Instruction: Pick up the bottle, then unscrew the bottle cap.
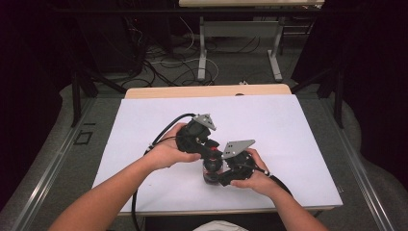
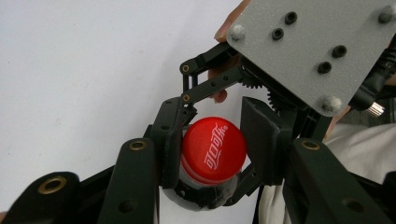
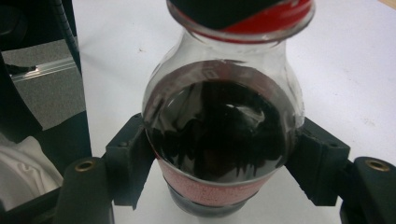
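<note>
A small clear bottle of dark cola with a red label stands upright on the white sheet. My right gripper is shut on its body, and its pads press in from both sides. On top sits a red cap with white lettering. My left gripper comes down over it and is shut on the cap. In the high view both hands meet at the bottle near the front middle of the table, with the left gripper above the right gripper.
The white sheet covers a wooden table whose far edge shows. Beyond it, cables and a metal table frame stand on the floor. Dark curtains hang at both sides.
</note>
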Action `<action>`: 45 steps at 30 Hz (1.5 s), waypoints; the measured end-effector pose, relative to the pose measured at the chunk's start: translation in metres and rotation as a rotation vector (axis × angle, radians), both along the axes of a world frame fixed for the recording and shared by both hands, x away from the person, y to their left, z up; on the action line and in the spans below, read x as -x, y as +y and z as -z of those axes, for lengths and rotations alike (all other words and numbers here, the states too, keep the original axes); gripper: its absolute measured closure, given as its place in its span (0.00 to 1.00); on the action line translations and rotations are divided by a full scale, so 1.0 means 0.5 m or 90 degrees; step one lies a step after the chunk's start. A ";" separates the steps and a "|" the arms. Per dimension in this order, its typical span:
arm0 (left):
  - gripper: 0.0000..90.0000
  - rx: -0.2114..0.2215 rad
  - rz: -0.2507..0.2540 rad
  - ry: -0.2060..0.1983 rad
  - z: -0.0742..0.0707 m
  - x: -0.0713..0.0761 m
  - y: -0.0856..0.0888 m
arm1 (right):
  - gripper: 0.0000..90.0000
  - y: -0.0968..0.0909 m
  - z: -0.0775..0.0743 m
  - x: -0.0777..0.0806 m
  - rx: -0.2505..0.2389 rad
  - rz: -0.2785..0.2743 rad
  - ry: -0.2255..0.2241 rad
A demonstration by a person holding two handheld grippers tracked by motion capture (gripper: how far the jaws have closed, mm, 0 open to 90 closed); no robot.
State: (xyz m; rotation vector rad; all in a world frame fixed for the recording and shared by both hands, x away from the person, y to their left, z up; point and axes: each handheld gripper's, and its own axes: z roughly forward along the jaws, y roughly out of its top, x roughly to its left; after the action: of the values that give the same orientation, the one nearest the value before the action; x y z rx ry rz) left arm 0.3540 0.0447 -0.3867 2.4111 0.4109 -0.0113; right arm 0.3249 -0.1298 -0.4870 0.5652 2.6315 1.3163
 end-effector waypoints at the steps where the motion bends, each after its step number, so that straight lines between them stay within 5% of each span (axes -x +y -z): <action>1: 0.68 0.000 -0.001 -0.001 0.000 0.001 0.000 | 0.33 0.002 0.001 0.000 -0.001 -0.001 -0.004; 18: 0.69 -0.009 -0.074 -0.020 0.001 0.011 -0.011 | 0.34 0.004 0.005 -0.001 -0.003 0.042 -0.012; 24: 0.69 0.002 -0.163 -0.012 0.002 0.016 -0.023 | 0.34 0.004 0.005 -0.004 -0.012 0.091 -0.005; 26: 0.69 0.009 -0.230 -0.028 0.004 0.023 -0.035 | 0.34 0.004 0.005 -0.005 -0.013 0.109 -0.010; 32: 0.69 0.010 -0.312 -0.048 0.007 0.034 -0.056 | 0.34 0.004 0.008 -0.007 -0.012 0.147 -0.017; 38: 0.68 0.030 -0.302 -0.030 0.008 0.025 -0.050 | 0.33 -0.001 0.008 -0.011 -0.018 0.152 -0.020; 45: 0.51 0.064 -0.257 -0.012 -0.009 0.014 -0.019 | 0.33 -0.002 0.003 -0.008 -0.024 0.116 -0.009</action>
State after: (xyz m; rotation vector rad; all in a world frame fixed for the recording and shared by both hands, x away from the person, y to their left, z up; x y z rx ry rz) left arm 0.3470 0.0352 -0.3823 2.1894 0.8601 0.1658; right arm 0.3288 -0.1308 -0.4884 0.7777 2.4804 1.3108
